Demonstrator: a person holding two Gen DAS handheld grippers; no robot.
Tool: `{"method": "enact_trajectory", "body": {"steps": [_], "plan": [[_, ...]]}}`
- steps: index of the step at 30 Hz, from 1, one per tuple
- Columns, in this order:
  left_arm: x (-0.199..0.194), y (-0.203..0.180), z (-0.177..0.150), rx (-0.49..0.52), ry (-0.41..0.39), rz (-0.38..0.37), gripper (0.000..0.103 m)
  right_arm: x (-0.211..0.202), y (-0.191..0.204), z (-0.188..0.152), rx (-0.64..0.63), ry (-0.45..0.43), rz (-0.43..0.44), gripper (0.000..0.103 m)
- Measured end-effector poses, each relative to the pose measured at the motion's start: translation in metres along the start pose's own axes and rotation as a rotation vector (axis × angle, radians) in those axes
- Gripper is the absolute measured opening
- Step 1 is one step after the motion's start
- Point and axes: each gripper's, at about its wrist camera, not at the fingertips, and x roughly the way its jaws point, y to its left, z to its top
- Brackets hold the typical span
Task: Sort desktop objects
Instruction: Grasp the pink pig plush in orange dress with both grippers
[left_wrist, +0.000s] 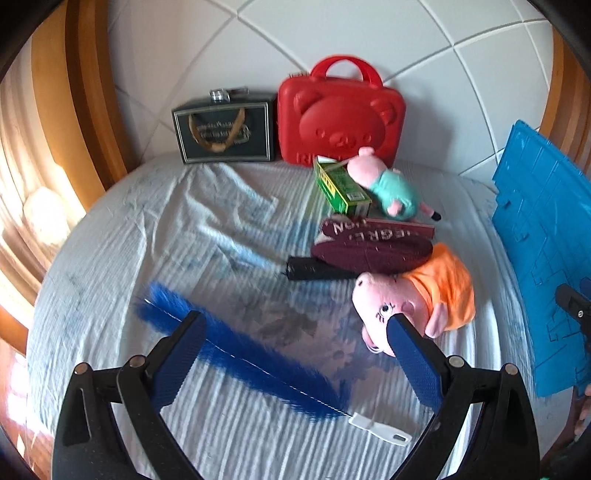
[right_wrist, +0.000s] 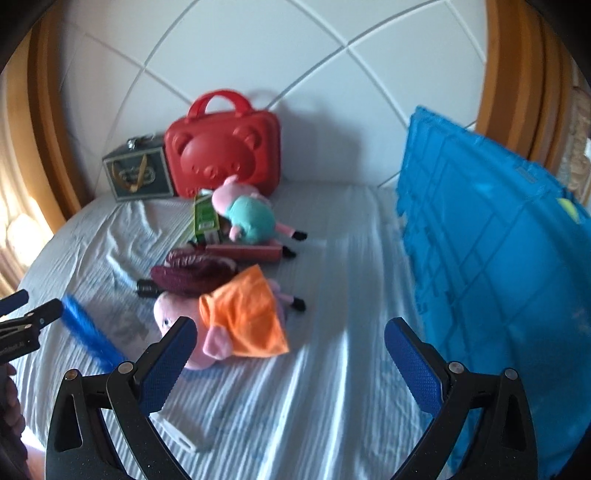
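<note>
1. Your left gripper (left_wrist: 297, 330) hung low over the pale striped sheet (left_wrist: 155, 229), fingers spread wide and holding nothing; it pointed toward the padded white headboard (left_wrist: 369, 44).
2. Between those fingers lay the blue feather duster (left_wrist: 255, 365), slanting from upper left down to its white handle (left_wrist: 380, 428) near the right finger.
3. That right finger's tip overlapped the face of the orange-dressed pig plush (left_wrist: 413, 299); whether they touched could not be told.
4. Your right gripper (right_wrist: 290, 338) was likewise spread and empty, hovering over bare sheet, with the same plush just beside its left finger.
5. Beyond the plush sat the maroon knit cap (right_wrist: 195, 273), a green carton (right_wrist: 205, 218) and the teal-shirted pig plush (right_wrist: 251, 214), bunched together.
6. At the headboard stood the red bear case (right_wrist: 221, 147) and a dark box (right_wrist: 138, 173), touching side by side.
7. The blue crate (right_wrist: 491, 266) walled off your right; open sheet lay between it and the toys, and more to the left.
</note>
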Motion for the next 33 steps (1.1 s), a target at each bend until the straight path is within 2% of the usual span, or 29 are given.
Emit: {"method": "enact_trajectory", "body": {"steps": [4, 6, 10, 17, 20, 24, 26, 30, 33], "plan": [[0.025, -0.024, -0.006, -0.048, 0.067, -0.02, 0.099, 0.044, -0.009, -0.008, -0.046, 0.111, 0.082, 0.103], [0.038, -0.045, -0.013, -0.039, 0.088, -0.028, 0.099, 0.066, -0.015, -0.015, -0.054, 0.15, 0.102, 0.103], [0.066, -0.075, -0.021, -0.015, 0.145, -0.042, 0.099, 0.092, -0.027, -0.02, -0.029, 0.176, 0.151, 0.103], [0.117, -0.115, -0.032, 0.056, 0.227, -0.061, 0.099, 0.115, -0.03, -0.018, -0.099, 0.173, 0.158, 0.103], [0.134, -0.12, -0.033, 0.083, 0.239, -0.028, 0.099, 0.127, -0.024, -0.018, -0.133, 0.195, 0.164, 0.103], [0.144, -0.109, -0.024, 0.107, 0.231, -0.015, 0.099, 0.153, -0.015, -0.016, -0.104, 0.248, 0.244, 0.103], [0.149, -0.107, -0.02, 0.128, 0.23, -0.006, 0.103, 0.168, -0.007, -0.017, -0.107, 0.279, 0.258, 0.103], [0.16, -0.106, -0.013, 0.144, 0.259, -0.048, 0.103, 0.191, 0.003, -0.013, -0.089, 0.302, 0.293, 0.103], [0.165, -0.113, -0.01, 0.173, 0.26, -0.051, 0.103, 0.204, 0.011, -0.009, -0.098, 0.326, 0.306, 0.103]]}}
